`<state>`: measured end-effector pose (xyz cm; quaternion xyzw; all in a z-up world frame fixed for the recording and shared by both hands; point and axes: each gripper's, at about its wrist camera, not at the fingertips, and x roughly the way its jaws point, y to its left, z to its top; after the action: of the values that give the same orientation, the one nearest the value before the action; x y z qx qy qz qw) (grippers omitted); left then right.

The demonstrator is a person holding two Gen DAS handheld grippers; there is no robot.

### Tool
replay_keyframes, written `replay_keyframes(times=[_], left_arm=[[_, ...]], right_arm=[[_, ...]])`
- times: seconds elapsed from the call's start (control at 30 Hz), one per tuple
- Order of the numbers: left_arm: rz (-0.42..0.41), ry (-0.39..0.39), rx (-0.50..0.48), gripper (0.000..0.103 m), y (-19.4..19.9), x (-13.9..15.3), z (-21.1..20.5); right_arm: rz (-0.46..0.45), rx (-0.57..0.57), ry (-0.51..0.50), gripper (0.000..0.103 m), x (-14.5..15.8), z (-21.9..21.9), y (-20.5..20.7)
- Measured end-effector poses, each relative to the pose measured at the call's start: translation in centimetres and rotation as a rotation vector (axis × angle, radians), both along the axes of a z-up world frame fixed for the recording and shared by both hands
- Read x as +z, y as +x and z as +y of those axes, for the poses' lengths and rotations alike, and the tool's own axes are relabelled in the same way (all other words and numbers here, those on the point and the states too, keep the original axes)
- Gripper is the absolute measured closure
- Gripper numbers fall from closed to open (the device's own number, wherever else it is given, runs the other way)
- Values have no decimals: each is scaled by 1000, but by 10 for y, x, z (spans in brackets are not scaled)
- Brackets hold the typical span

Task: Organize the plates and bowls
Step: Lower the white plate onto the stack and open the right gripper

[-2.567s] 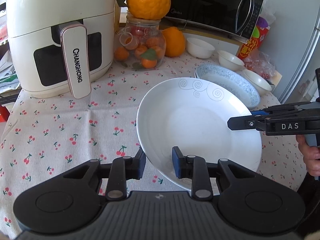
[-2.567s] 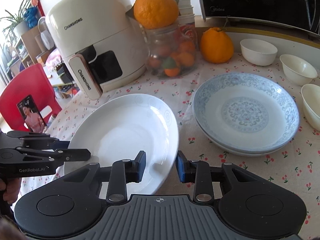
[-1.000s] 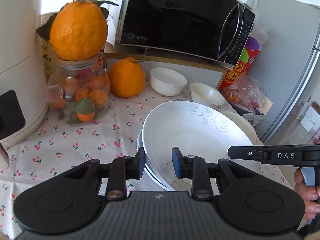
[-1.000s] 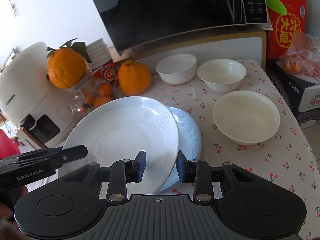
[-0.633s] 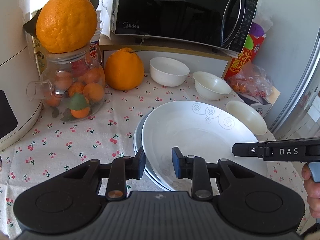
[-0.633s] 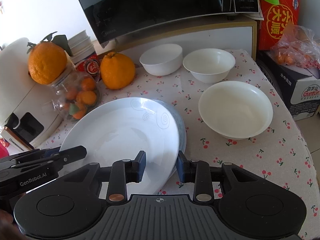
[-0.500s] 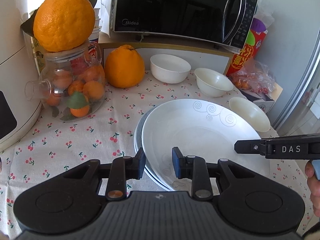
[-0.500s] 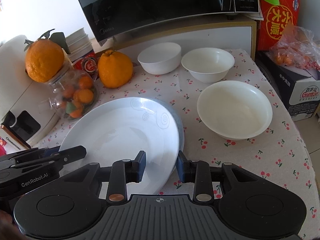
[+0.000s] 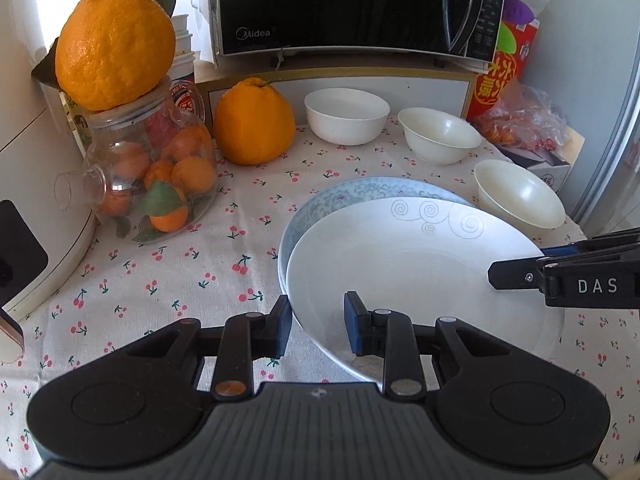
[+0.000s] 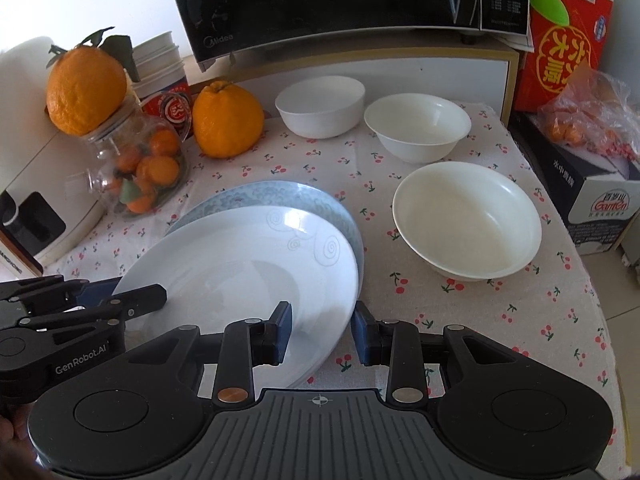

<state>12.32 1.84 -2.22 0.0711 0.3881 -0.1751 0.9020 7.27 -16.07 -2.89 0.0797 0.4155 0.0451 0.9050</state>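
A white plate with grey swirls (image 9: 416, 264) (image 10: 240, 264) rests tilted over a blue-patterned plate (image 9: 340, 196) (image 10: 280, 196), whose far rim shows. My left gripper (image 9: 318, 320) (image 10: 140, 300) is shut on the white plate's near-left rim. My right gripper (image 10: 322, 324) (image 9: 516, 276) is shut on its right rim. Three white bowls stand apart on the cloth: one at the back (image 9: 346, 114) (image 10: 320, 104), one beside it (image 9: 440, 134) (image 10: 418, 126), and a wider one (image 9: 518, 198) (image 10: 466, 216) right of the plates.
A glass jar of small oranges (image 9: 156, 176) carries a big citrus, with another citrus (image 9: 254, 124) beside it. A white air fryer (image 9: 24, 184) stands left, a microwave (image 9: 352, 4) behind. A red box (image 10: 560, 52), a fruit bag and a carton (image 10: 600, 200) crowd the table's right edge.
Both grippers carried the white plate rightward from beside the air fryer to over the blue plate. In the last second it sank and drew nearer, uncovering the blue plate's far rim.
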Motion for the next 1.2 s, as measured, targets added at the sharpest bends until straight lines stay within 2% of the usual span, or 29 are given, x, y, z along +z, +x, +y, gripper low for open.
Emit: replay_keyframes(times=[0.37, 0.63, 0.93, 1.2], left_arm=[[-50, 87, -10, 77, -7, 0, -10], [-60, 83, -17, 72, -9, 1, -11], [-62, 78, -34, 51, -10, 1, -14], [-62, 78, -40, 31, -11, 0, -15]], right_arm=[[-8, 12, -22, 70, 1, 2, -3], [-10, 7, -5, 68, 3, 1, -2], [-26, 37, 14, 43, 7, 5, -6], [-23, 26, 27, 31, 8, 0, -6]])
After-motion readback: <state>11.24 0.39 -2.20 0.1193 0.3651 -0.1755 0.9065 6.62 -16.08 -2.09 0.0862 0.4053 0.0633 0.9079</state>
